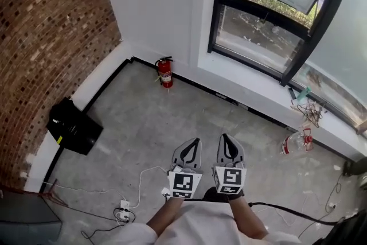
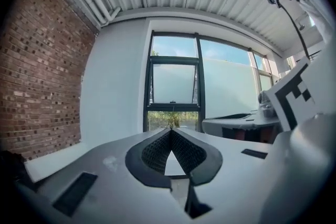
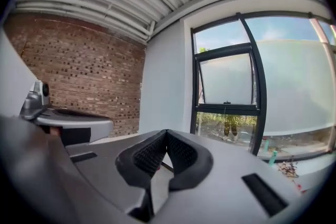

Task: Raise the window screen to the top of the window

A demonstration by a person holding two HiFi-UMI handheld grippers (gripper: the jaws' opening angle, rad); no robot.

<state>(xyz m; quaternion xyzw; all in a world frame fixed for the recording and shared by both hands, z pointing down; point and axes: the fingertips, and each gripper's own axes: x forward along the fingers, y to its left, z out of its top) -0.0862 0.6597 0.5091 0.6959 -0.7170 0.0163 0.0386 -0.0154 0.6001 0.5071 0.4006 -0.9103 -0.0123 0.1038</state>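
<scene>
While I watched through the head view, the biggest surface was the grey concrete floor, matt and mottled, with a bare stretch between both tools and the far wall. To my left rose a rough red brick wall; ahead stood a smooth white plastered wall, edged along the floor by a thin black baseboard. Set into it was the black-framed window, tall and rectangular. The window screen, a pale frosted panel in its own dark frame, sat at mid-height of the window, with clear sky-filled glass above it and a strip of greenery showing below. A boxy black case lay against the foot of the brick wall.

The left hand-held gripper and right hand-held gripper hung side by side, well short of the window. Each had its ribbed dark pads pressed together with nothing between them.

A red cylindrical fire extinguisher stood upright against the white wall. A clear plastic bottle lay on its side below the sill; I could not tell its contents. A tangle of thin wires cluttered the sill's edge. Beside my left arm, a white power strip sat on the floor with cables plugged in.
</scene>
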